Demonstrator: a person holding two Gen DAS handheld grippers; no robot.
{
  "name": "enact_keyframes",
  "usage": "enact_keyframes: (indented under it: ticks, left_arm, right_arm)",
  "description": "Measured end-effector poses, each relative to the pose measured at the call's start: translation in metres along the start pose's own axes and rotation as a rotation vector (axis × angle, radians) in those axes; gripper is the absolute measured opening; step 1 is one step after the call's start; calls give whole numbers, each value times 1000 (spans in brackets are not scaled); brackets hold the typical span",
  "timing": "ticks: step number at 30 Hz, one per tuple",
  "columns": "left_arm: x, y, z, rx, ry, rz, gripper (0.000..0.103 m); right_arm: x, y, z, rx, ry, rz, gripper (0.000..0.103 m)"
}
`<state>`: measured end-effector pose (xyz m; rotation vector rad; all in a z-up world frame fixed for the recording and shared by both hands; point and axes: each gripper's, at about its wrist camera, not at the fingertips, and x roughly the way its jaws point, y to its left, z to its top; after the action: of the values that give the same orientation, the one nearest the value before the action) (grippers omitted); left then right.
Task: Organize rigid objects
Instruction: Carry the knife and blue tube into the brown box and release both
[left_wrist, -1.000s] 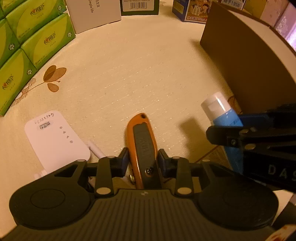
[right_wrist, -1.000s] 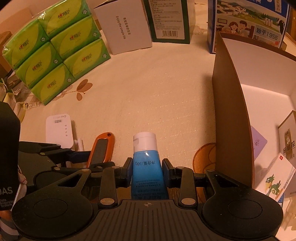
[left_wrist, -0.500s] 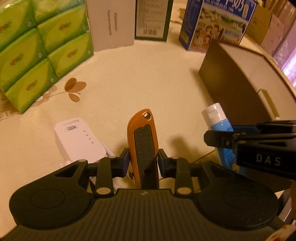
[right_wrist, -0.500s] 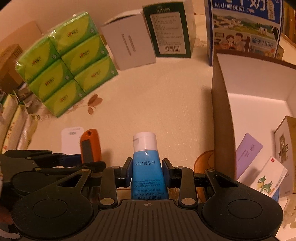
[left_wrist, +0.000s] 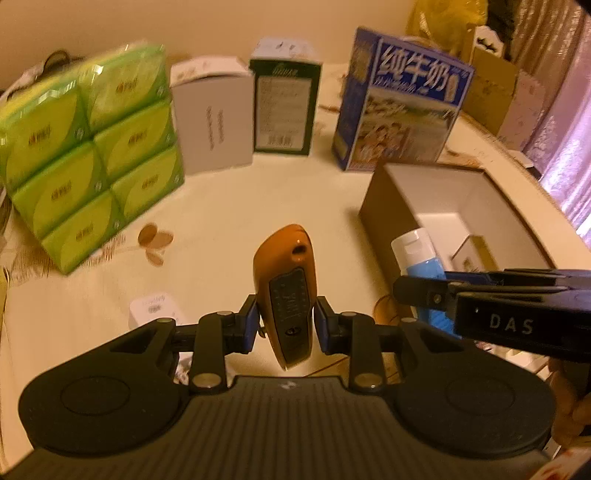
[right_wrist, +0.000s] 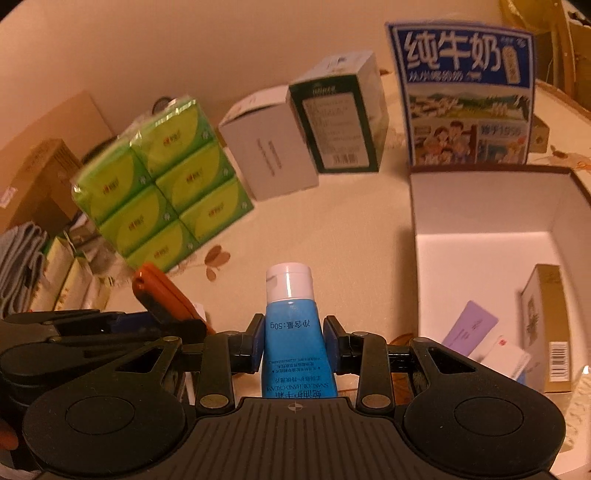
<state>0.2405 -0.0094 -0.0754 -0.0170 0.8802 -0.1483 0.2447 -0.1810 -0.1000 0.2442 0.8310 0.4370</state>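
My left gripper is shut on an orange utility knife and holds it in the air above the table. My right gripper is shut on a blue hand cream tube with a white cap, also lifted. The tube and the right gripper show at the right of the left wrist view. The knife shows at the left of the right wrist view. An open brown box with a white inside stands to the right; it holds a small carton and cards.
A stack of green tissue packs stands at the left. A white box, a dark green box and a blue milk carton line the back. A white router lies on the cream tablecloth below the left gripper.
Both grippers have risen from the table with the knife and the tube in them and tilted up. The open box's inside now shows in the left wrist view.
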Motion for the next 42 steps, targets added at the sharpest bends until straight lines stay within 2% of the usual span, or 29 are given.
enact_keyframes:
  ticks: [5,10,18,27,42]
  left_arm:
    - [-21,-23,14,34,-58,-31,26]
    - [-35,-52,27,66,-100,-93,26]
    - [-26,-110,47,125,-114,-207,26]
    - [17,-149,59,167,-49,-261,26]
    - [83,-165,60,209,56,-224,26]
  right_arm:
    - [-28,-15,8,26,-58,-13,31]
    - [-56,-37,16,52,-115,-51,31]
    - [-83,-87,32,94,-176,-146,31]
    - [-79,-131,44,129,-182,-199,31]
    - [-36,-158,38,133,-121,-233,31]
